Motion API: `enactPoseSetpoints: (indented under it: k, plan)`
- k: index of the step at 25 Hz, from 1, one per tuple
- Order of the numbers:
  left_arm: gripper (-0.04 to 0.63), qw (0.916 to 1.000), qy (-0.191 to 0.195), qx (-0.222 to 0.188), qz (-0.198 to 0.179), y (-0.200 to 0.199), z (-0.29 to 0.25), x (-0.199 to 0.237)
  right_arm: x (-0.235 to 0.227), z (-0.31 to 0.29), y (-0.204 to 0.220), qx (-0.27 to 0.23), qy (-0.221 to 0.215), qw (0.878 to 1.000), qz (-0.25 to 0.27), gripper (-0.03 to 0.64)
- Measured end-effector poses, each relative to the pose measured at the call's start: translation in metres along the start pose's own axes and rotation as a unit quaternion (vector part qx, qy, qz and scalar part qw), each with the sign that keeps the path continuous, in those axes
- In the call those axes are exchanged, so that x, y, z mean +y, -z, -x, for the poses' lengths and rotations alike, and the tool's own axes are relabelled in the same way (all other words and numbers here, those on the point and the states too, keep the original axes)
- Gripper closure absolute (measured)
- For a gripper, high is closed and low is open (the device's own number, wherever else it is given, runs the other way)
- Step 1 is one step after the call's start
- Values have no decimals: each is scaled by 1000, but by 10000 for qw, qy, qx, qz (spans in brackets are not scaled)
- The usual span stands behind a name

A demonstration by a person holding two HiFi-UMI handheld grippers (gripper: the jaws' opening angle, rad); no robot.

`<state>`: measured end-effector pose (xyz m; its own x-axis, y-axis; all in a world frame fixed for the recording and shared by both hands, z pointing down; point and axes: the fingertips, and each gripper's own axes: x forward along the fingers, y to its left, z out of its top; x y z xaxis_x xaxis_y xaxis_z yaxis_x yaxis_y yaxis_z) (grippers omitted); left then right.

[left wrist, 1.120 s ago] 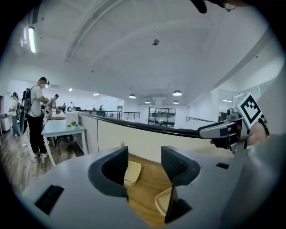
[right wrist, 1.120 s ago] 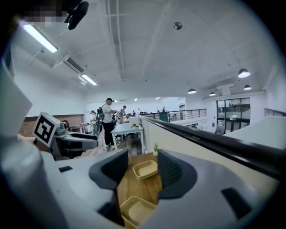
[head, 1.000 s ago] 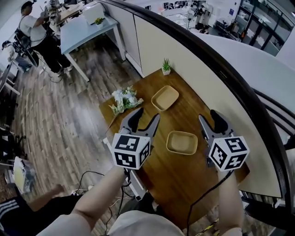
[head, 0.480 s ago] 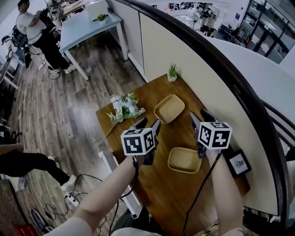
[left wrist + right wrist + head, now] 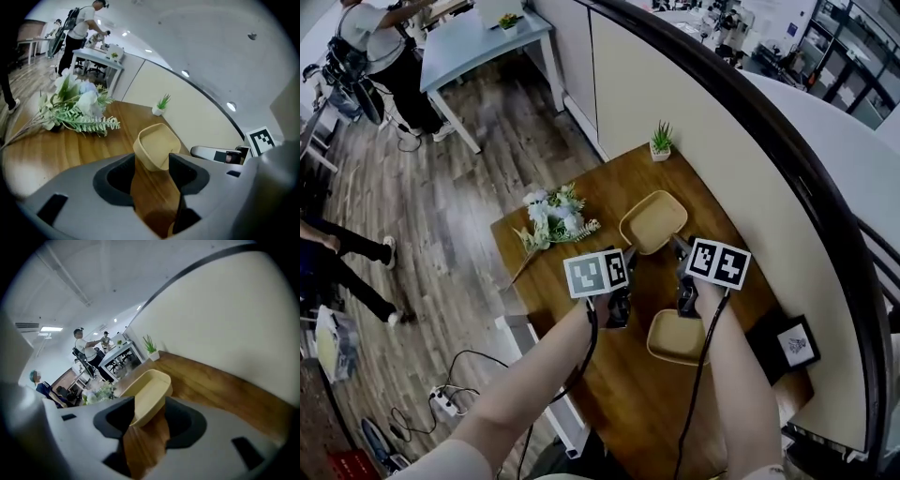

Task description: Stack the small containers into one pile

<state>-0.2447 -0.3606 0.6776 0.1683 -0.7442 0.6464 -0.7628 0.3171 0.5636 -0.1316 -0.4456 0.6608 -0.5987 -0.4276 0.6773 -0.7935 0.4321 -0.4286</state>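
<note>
Grippers lined up on the far container [image 5: 653, 222]
We held left gripper [image 5: 153, 161] and right gripper [image 5: 149, 404] open and empty — likely to nest it into the near container [image 5: 678, 337].

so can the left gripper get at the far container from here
Probably yes: the left gripper has its fingers apart and empty, the far container lies straight ahead on the table, nothing between. The right gripper sits close alongside, though.
</note>
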Motion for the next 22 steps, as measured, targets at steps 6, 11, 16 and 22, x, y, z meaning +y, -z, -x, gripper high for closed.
enactPoseSetpoints:
  k: [6, 11, 16, 22]
  plan:
    - [367, 9982, -144, 172, 558, 10, -26, 25, -5, -37, 27, 241, 93, 9979, -595, 413]
    - [367, 9972, -62, 228, 707, 11, -41, 24, -6, -53, 36, 222, 159, 9960, -852, 418]
    - [396, 9973, 170, 298, 650, 12, -43, 17, 3, -51, 35, 214, 155, 9970, -729, 502]
    - [528, 9978, 312, 385, 438, 21, -33, 4, 10, -34, 38, 60, -23, 9926, -1214, 581]
